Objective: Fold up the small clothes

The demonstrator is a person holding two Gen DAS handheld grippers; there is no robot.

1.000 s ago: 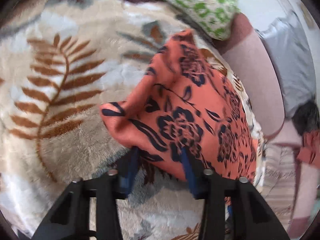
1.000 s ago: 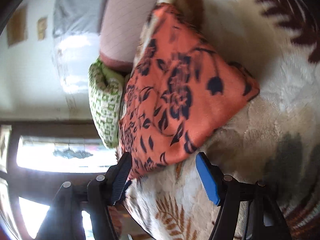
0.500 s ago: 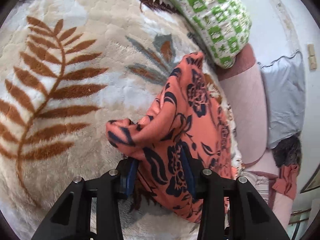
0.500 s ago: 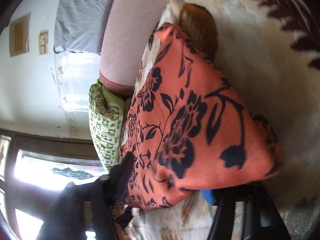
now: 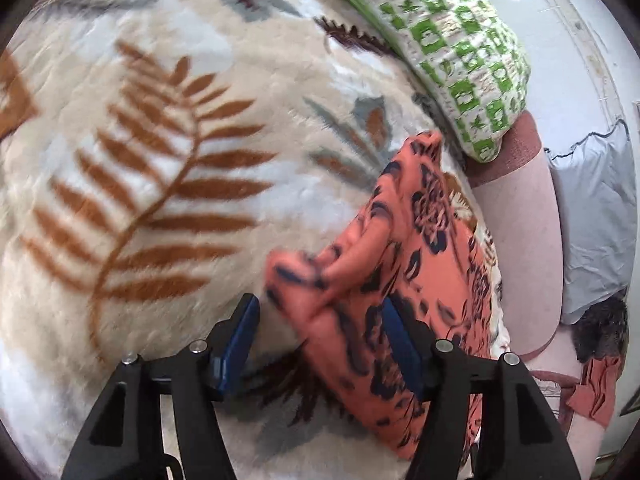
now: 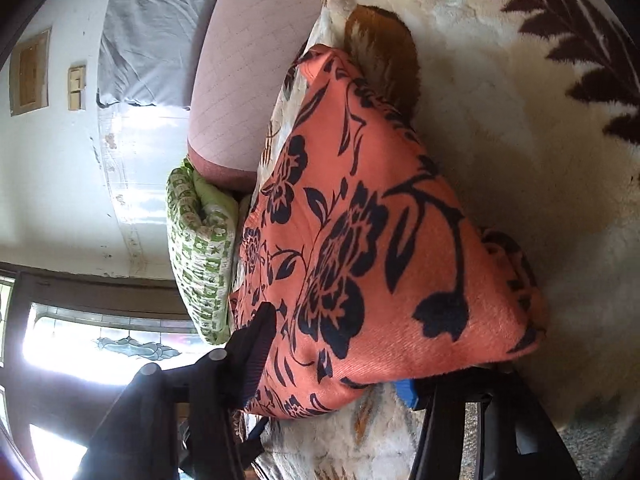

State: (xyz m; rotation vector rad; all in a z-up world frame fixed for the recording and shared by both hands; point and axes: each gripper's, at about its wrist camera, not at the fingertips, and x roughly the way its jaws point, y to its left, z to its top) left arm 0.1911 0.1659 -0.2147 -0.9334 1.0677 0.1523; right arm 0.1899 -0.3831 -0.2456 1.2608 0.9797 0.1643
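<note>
Left wrist: left claw (image 5: 320, 336) opening, orange garment (image 5: 400, 280) between pads

Left gripper (image 5: 320, 334): jaws just opened, pads clear of the cloth
Orange floral garment (image 5: 404, 280): bunched between the jaws, at the blanket's (image 5: 160, 160) right edge
Green pillow (image 5: 460, 56): beyond the garment

A cream leaf-print blanket (image 5: 168, 184) carries the orange floral garment (image 6: 384, 240) and a green-checked pillow (image 5: 460, 52).
</note>
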